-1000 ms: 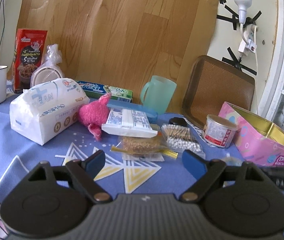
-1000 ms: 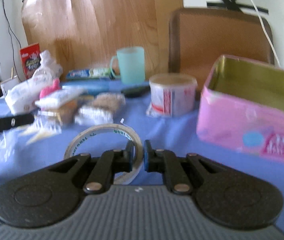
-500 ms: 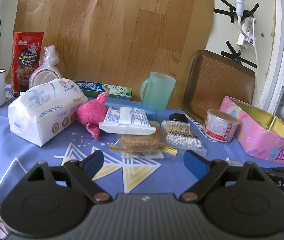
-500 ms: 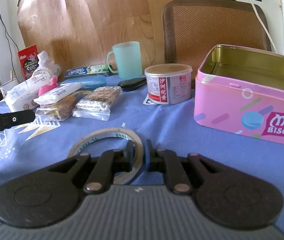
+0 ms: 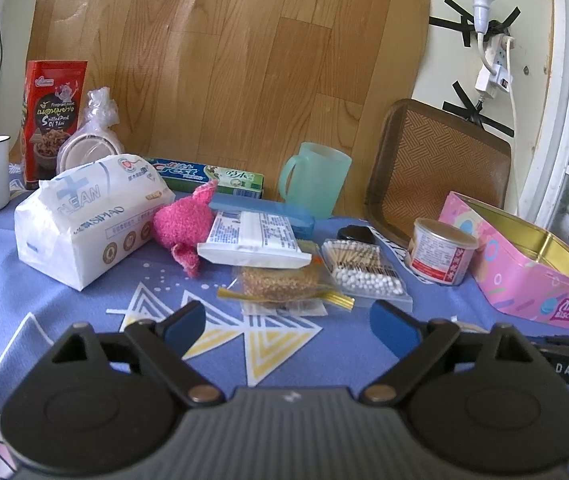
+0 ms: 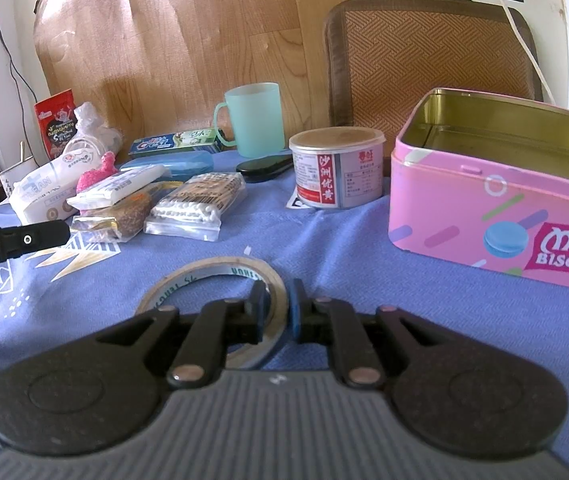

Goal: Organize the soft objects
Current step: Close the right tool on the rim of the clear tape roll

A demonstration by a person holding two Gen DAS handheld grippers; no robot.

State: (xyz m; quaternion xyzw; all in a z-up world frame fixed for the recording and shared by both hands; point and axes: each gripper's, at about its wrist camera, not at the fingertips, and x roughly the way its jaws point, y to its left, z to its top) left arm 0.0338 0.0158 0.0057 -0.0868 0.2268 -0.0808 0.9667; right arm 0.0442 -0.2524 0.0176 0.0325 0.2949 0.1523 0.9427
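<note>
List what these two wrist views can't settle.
- Pink biscuit tin: right end cut off by both frames' edges; floor hidden by its near wall.
- Tape roll: near arc hidden behind the right gripper.
- Blue case: mostly covered by the white packet in the left wrist view.
- Small print on the can: unreadable.

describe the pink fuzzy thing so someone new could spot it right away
Start at the big white tissue pack on the blue tablecloth. Wedged against its right side, partly under a flat white packet, is the pink fuzzy thing. It is the only fluffy, bright pink item among smooth plastic wrappers.
</note>
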